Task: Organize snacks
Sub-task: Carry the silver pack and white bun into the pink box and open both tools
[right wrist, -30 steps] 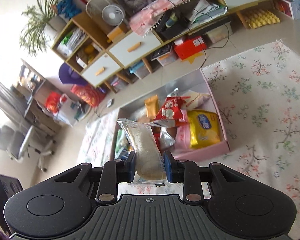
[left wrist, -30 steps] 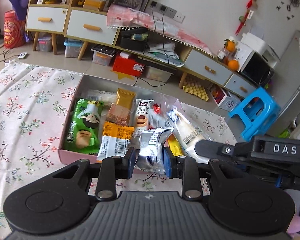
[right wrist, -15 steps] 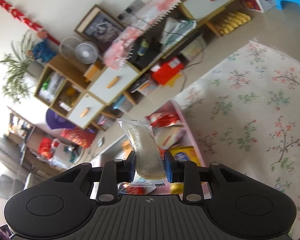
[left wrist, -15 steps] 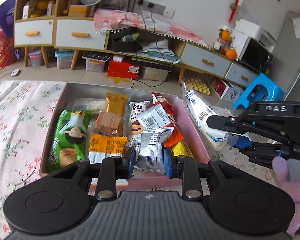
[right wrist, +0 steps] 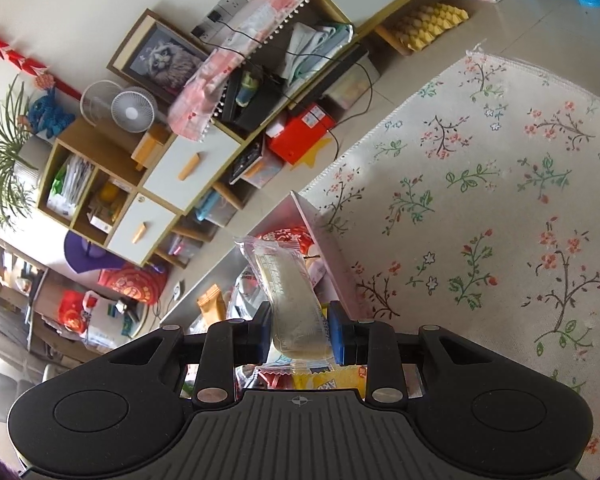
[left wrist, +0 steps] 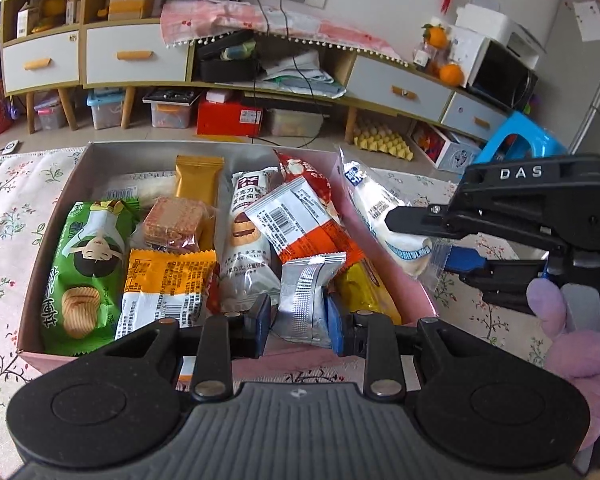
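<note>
Landmark: the pink box (left wrist: pixel 380 240), open-topped, standing on a floral cloth (left wrist: pixel 12 200).

Legible writing: "DAS" in white on the body of the right hand-held gripper (left wrist: pixel 440 246). A barcode label shows on the white-and-orange pack (left wrist: pixel 296 220) inside the box. The green biscuit pack (left wrist: pixel 84 268) and the white cookie pack (left wrist: pixel 246 236) carry Chinese print, too small to read. The orange pack (left wrist: pixel 164 280) bears fine print, also unreadable.

Left hand-held gripper (left wrist: pixel 298 320): clenched on a silver packet (left wrist: pixel 306 296), held upright over the near right part of the box. A yellow pack (left wrist: pixel 364 288) lies in the box just right of the packet.

Right hand-held gripper: clenched on a clear-wrapped white pastry (left wrist: pixel 384 216), which hangs just outside the box's right wall, above the cloth. A purple-gloved hand (left wrist: pixel 580 340) carries this gripper. In the right wrist view the same pastry (right wrist: pixel 288 292) stands between the blue pads (right wrist: pixel 338 336), with the box's far right corner behind it.

Other contents of the box: a gold sachet (left wrist: pixel 198 176) at the far side, a brown wafer (left wrist: pixel 174 226) in front of it, and a red pack (left wrist: pixel 300 172) leaning at the far right.

Beyond the box: a red carton (left wrist: pixel 228 116) on the floor under a low cabinet (left wrist: pixel 400 88), a blue stool (left wrist: pixel 524 140) to the right.
</note>
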Tool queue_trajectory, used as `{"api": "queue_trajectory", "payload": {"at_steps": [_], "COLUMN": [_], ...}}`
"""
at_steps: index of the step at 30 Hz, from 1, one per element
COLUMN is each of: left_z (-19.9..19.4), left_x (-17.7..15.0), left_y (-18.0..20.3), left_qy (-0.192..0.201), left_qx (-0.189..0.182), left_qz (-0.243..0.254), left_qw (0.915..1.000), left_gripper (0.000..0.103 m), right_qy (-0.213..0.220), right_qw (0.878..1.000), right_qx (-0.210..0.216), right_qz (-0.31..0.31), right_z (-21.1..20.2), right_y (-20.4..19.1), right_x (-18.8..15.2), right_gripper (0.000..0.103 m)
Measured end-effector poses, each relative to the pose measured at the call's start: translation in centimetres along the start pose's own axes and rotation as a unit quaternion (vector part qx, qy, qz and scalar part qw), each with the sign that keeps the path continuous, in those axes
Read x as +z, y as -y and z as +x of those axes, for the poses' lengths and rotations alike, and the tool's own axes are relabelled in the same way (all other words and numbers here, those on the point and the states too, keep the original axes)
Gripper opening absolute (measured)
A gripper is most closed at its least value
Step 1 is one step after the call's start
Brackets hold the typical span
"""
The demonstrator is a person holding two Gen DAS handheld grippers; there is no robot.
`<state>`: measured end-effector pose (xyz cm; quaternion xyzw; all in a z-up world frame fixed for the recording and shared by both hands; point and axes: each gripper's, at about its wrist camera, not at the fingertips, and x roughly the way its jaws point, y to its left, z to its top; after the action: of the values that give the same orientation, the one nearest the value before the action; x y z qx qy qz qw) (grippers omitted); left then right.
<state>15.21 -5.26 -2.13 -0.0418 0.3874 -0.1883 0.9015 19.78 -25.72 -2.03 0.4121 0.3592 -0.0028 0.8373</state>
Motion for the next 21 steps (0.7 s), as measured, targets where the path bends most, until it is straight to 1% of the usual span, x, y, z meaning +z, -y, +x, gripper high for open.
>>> {"api": "queue_trajectory", "payload": {"at_steps": [4, 9, 12, 13, 15, 16, 17, 19, 21], "left_z": [0.2, 0.4, 0.4, 0.3, 0.2, 0.1, -0.1, -0.5, -1.0], "left_x": [0.0, -0.2, -0.1, -0.1, 0.0, 0.0, 0.0, 0.1, 0.1], "left_y": [0.0, 0.2, 0.2, 0.2, 0.4, 0.4, 0.6, 0.9, 1.1], "left_qy": [-0.002, -0.003, -0.003, -0.001, 0.001, 0.002, 0.005, 0.008, 0.011], "left_qx": [-0.001, 0.005, 0.006, 0.007, 0.008, 0.008, 0.007, 0.007, 0.009], "left_qz": [-0.010, -0.004, -0.007, -0.008, -0.012, -0.015, -0.015, -0.011, -0.005], "left_qw": [0.9999, 1.0000, 1.0000, 0.9999, 0.9999, 0.9999, 0.9998, 0.9999, 0.9999], "left_gripper": [0.027, 0.028, 0.030, 0.033, 0.042, 0.049, 0.054, 0.059, 0.065], "right_qy": [-0.004, -0.005, -0.003, -0.001, 0.001, 0.003, 0.006, 0.015, 0.021], "right_qw": [1.000, 1.000, 1.000, 1.000, 1.000, 1.000, 1.000, 0.999, 0.999], "right_qx": [-0.002, -0.015, -0.012, -0.012, -0.012, -0.010, -0.010, -0.004, 0.002], "right_qz": [0.007, -0.023, -0.023, -0.022, -0.023, -0.026, -0.029, -0.038, -0.047], "right_z": [0.5, 0.8, 0.7, 0.7, 0.5, 0.3, 0.0, -0.6, -1.2], "right_y": [0.1, -0.5, -0.6, -0.6, -0.6, -0.7, -0.9, -1.1, -1.5], "right_x": [-0.1, -0.4, -0.3, -0.3, -0.2, -0.2, -0.2, -0.1, 0.0], "right_gripper": [0.029, 0.029, 0.031, 0.031, 0.033, 0.036, 0.039, 0.052, 0.057]}}
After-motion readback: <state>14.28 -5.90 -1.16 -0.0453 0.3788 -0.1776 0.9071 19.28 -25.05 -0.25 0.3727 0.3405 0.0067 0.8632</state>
